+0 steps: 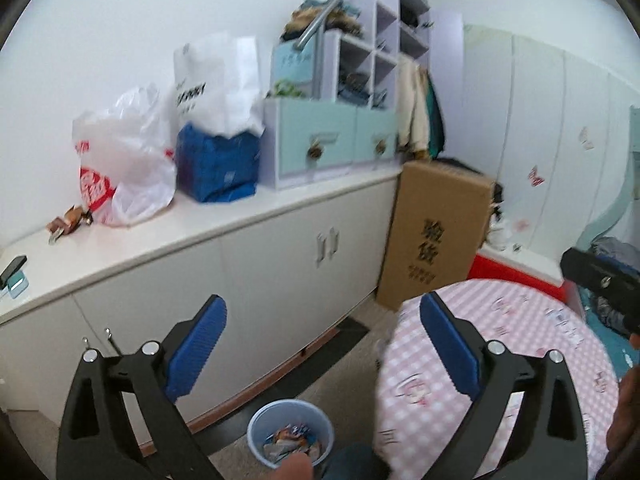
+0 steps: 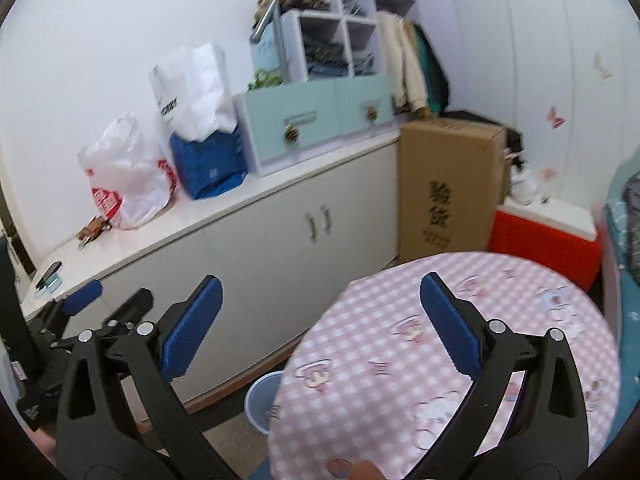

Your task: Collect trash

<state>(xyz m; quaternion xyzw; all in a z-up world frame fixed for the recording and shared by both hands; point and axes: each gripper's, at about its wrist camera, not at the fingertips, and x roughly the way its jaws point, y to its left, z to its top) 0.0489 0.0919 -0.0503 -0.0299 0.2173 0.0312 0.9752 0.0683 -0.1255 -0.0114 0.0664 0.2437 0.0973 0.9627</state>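
A light blue waste bin (image 1: 291, 432) stands on the floor beside the round table, with several crumpled wrappers (image 1: 294, 438) inside; its rim also shows in the right wrist view (image 2: 262, 400). My left gripper (image 1: 322, 344) is open and empty, held above the bin. My right gripper (image 2: 320, 324) is open and empty over the edge of the pink checked tablecloth (image 2: 400, 344). The left gripper's body (image 2: 80, 312) shows at the left of the right wrist view. Brown wrappers (image 1: 70, 218) lie on the cabinet top next to a white plastic bag (image 1: 120, 160).
A long white cabinet (image 1: 240, 264) runs along the wall with bags, a blue pack (image 1: 218, 164) and a drawer unit (image 1: 332, 140) on it. A tall cardboard box (image 1: 436, 236) and a red box (image 2: 544, 240) stand behind the table. A phone (image 1: 14, 266) lies at the cabinet's left end.
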